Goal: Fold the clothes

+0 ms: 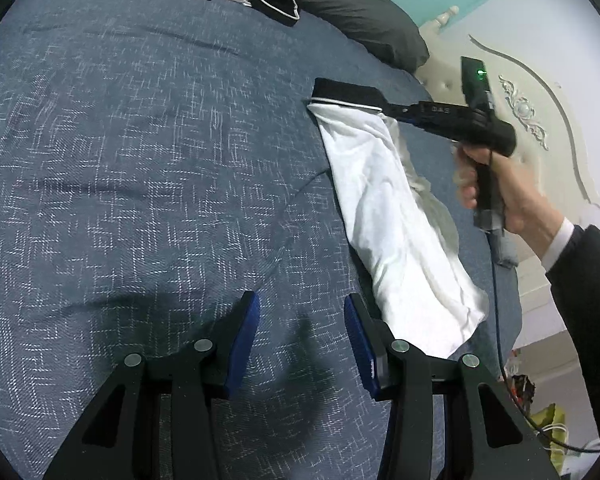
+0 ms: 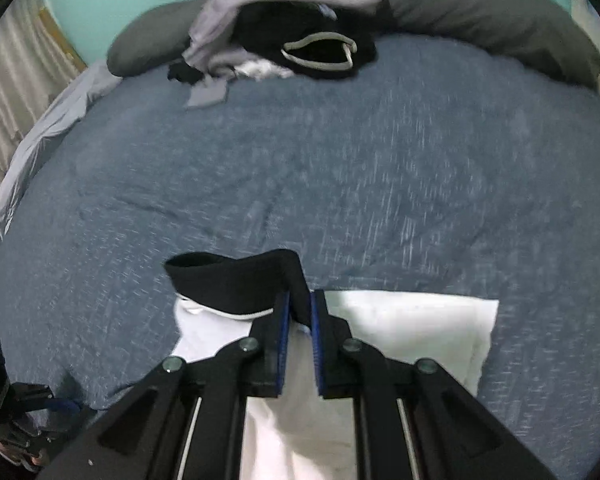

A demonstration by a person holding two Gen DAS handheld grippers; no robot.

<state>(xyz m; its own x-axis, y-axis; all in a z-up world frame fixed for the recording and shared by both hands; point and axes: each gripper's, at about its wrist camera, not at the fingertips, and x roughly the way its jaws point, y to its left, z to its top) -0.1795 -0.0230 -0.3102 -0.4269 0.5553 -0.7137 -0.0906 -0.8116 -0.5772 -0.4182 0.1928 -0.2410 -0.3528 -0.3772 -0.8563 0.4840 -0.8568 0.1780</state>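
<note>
Fingers, right gripper: clenched on the black collar of a white shirt, cloth pinched between the blue pads.
Fingers, left gripper: spread apart, nothing between them, poised over bare bedspread.
White shirt: folded into a long strip, lying on the blue bedspread, collar end lifted.
Pile of clothes: far edge of bed, against grey pillows.
Hand: holds the right gripper's handle.
</note>
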